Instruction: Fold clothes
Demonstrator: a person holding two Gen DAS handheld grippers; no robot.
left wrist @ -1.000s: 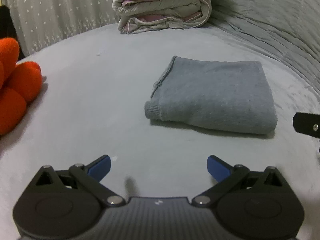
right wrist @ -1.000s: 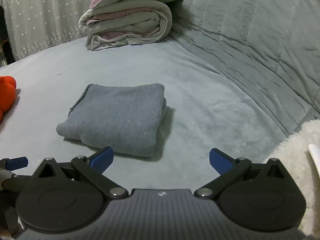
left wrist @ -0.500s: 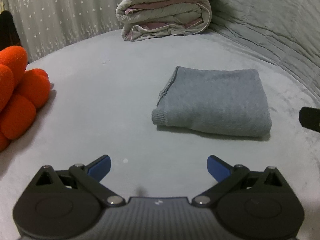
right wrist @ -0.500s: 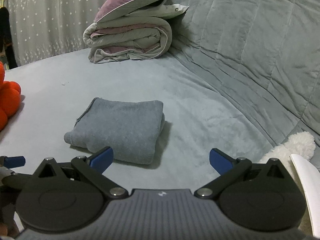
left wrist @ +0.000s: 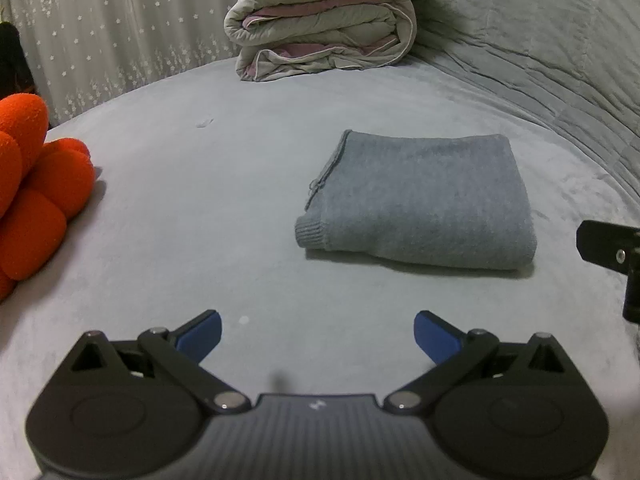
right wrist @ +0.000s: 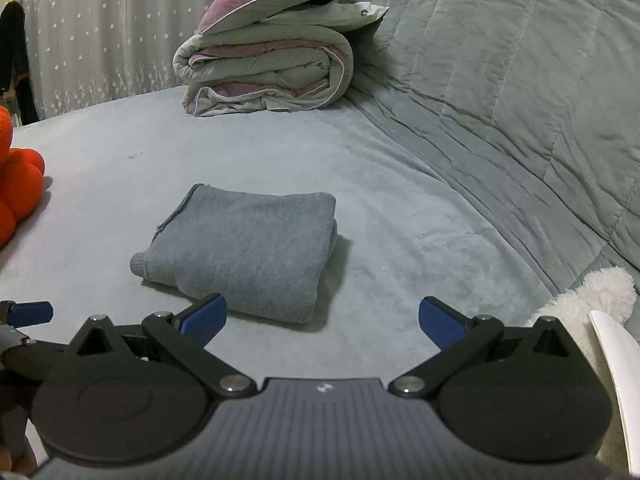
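Note:
A grey-blue knitted garment (left wrist: 420, 200) lies folded into a neat rectangle on the grey bed (left wrist: 220, 200), its ribbed cuff at the near left corner. In the right wrist view the same garment (right wrist: 244, 248) sits just ahead and left of centre. My left gripper (left wrist: 318, 334) hovers open above bare bed, short of the garment, with nothing between its blue fingertips. My right gripper (right wrist: 322, 316) is open too, its left fingertip (right wrist: 204, 316) over the garment's near edge. Part of the right gripper (left wrist: 608, 246) shows at the left view's right edge.
A folded quilt with a mauve pillow (right wrist: 268, 68) is stacked at the back of the bed. An orange plush toy (left wrist: 32, 196) lies at the left. A quilted grey cover (right wrist: 520, 100) rises on the right. A white fluffy thing (right wrist: 580, 300) and a white edge sit near right.
Both grippers have drawn back and tilted up from the folded garment, so it looks smaller and farther. Both stay open. The garment has not moved.

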